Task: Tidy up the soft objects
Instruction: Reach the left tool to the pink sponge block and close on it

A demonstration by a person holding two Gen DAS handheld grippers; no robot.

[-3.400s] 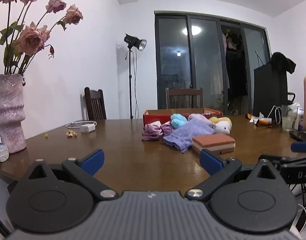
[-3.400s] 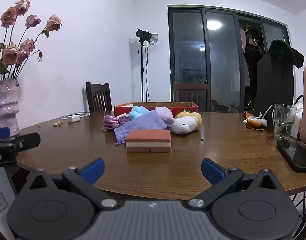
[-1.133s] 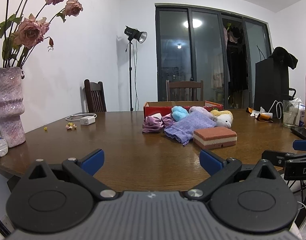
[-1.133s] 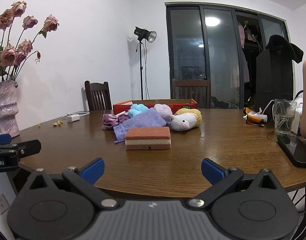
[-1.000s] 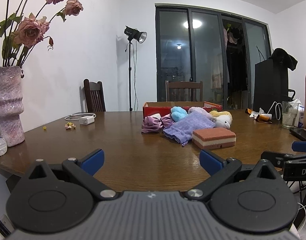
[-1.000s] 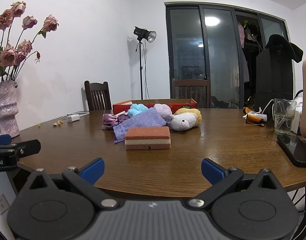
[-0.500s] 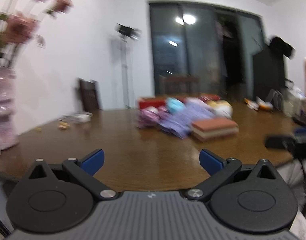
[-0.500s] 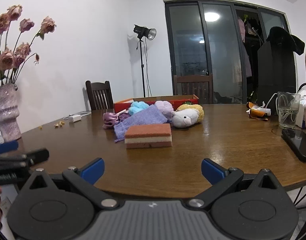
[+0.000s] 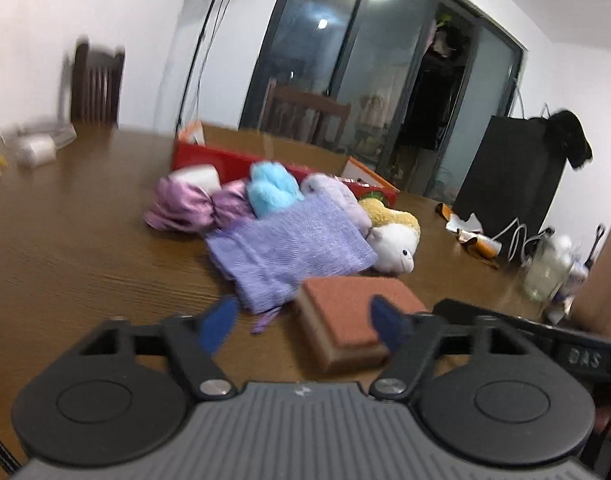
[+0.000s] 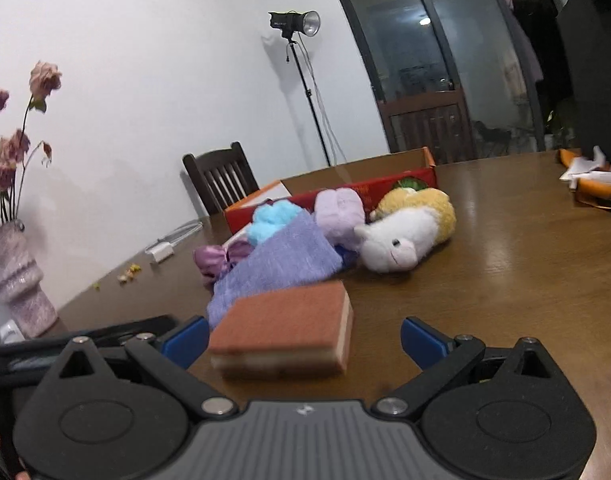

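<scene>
Sponge lies on the worktop at 6 o'clock of the soft pile, nothing gripped yet. My left gripper jaws have just been closing to half-wide around it, right gripper jaws wide. Looks light and squashy, so I'd pinch its long sides.

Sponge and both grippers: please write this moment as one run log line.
sponge: on table, free | left gripper: jaws closing, open | right gripper: jaws open, around sponge, no contact

Bare table right of sponge
</scene>
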